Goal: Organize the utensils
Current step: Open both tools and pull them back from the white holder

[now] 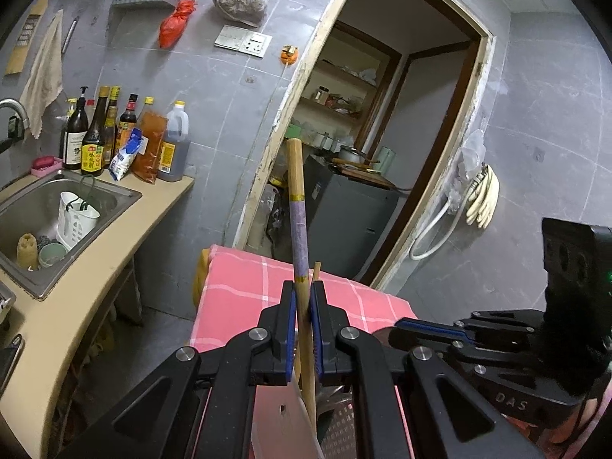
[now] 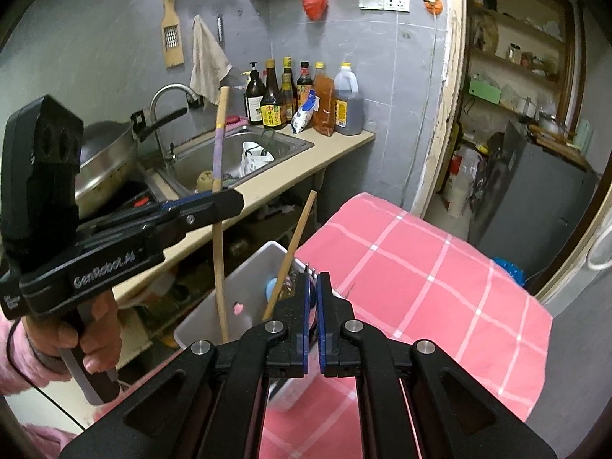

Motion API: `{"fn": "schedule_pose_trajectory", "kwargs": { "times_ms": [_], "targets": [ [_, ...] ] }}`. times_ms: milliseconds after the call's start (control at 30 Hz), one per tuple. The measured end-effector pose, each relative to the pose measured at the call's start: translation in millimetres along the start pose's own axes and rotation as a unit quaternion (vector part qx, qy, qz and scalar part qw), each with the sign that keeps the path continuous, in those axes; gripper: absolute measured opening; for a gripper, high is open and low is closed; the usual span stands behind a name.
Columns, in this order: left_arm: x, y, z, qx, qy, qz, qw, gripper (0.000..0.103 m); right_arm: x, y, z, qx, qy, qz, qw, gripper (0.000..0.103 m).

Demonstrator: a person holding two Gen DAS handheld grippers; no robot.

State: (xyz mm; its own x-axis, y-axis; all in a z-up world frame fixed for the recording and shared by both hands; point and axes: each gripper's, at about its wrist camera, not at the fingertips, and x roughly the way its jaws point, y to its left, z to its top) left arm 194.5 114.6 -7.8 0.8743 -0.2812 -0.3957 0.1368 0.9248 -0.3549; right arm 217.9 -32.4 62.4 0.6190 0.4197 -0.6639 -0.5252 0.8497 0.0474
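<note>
A long wooden-handled utensil (image 1: 296, 191) with a purple band stands nearly upright, and my left gripper (image 1: 303, 290) is shut on its handle. Its flat pale blade (image 1: 279, 420) hangs below the fingers. In the right wrist view a hand holds that left gripper (image 2: 233, 201), and the handle (image 2: 218, 252) reaches down into a white bin (image 2: 244, 279). A thin wooden stick (image 2: 292, 252) leans in the bin too. My right gripper (image 2: 313, 279) is shut over the bin's right edge with nothing seen between its pads; it also shows as the right gripper (image 1: 401, 325) low on the right.
The bin sits on a table under a pink checked cloth (image 2: 420, 287). To the left a counter holds a steel sink (image 1: 126, 195) with a white holder (image 1: 76, 214), sauce bottles (image 1: 95, 134) and a wok (image 2: 107, 160). An open doorway and a dark cabinet (image 2: 535, 199) lie beyond.
</note>
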Motion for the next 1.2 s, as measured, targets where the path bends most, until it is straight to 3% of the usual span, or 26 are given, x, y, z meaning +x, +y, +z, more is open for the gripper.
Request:
{"fn": "schedule_pose_trajectory", "kwargs": {
  "times_ms": [400,500,567,600,667,833,900,967,1033,1200],
  "targets": [
    [0.9,-0.9,-0.4,0.023,0.033,-0.002,0.9992,0.009,2.8,-7.8,-9.6,0.048,-0.018,0.002,0.999,0.006],
    [-0.8,2.5,-1.5,0.007,0.031,-0.003,0.9995,0.021,-2.5,-8.8,-12.0,0.058,-0.031,-0.015,0.998,0.006],
    [-3.7,4.4,-1.6,-0.003,0.023,-0.004,0.9997,0.039,-7.0,-8.8,-15.0,0.066,-0.044,-0.03,0.996,0.013],
    [-5.7,5.0,-1.9,-0.008,0.017,-0.004,0.9998,0.042,-10.1,-9.4,-16.9,0.071,-0.051,-0.037,0.995,0.017],
    [-8.0,5.6,-0.9,-0.012,0.01,-0.002,0.9999,0.045,-17.6,-11.2,-19.6,0.084,-0.074,-0.051,0.992,0.035],
    [-12.6,3.1,1.4,-0.01,0.005,0.006,0.9999,0.055,-36.1,-14.1,-26.4,0.108,-0.119,-0.083,0.984,0.038],
    [-16.4,1.4,1.6,-0.008,-0.002,0.011,0.9999,0.061,-43.2,-15.4,-29.4,0.118,-0.133,-0.096,0.979,0.046],
    [-19.4,-0.4,1.7,-0.007,-0.006,0.016,0.9998,0.076,-50.1,-17.4,-32.8,0.13,-0.146,-0.106,0.975,0.055],
    [-23.5,-2.5,0.9,-0.007,-0.012,0.02,0.9997,0.084,-55.9,-19.3,-35.1,0.138,-0.152,-0.114,0.972,0.06],
    [-28.4,-7.3,-3.2,-0.004,-0.014,0.027,0.9995,0.095,-70.5,-24.7,-46.4,0.157,-0.163,-0.137,0.964,0.074]
  ]
}}
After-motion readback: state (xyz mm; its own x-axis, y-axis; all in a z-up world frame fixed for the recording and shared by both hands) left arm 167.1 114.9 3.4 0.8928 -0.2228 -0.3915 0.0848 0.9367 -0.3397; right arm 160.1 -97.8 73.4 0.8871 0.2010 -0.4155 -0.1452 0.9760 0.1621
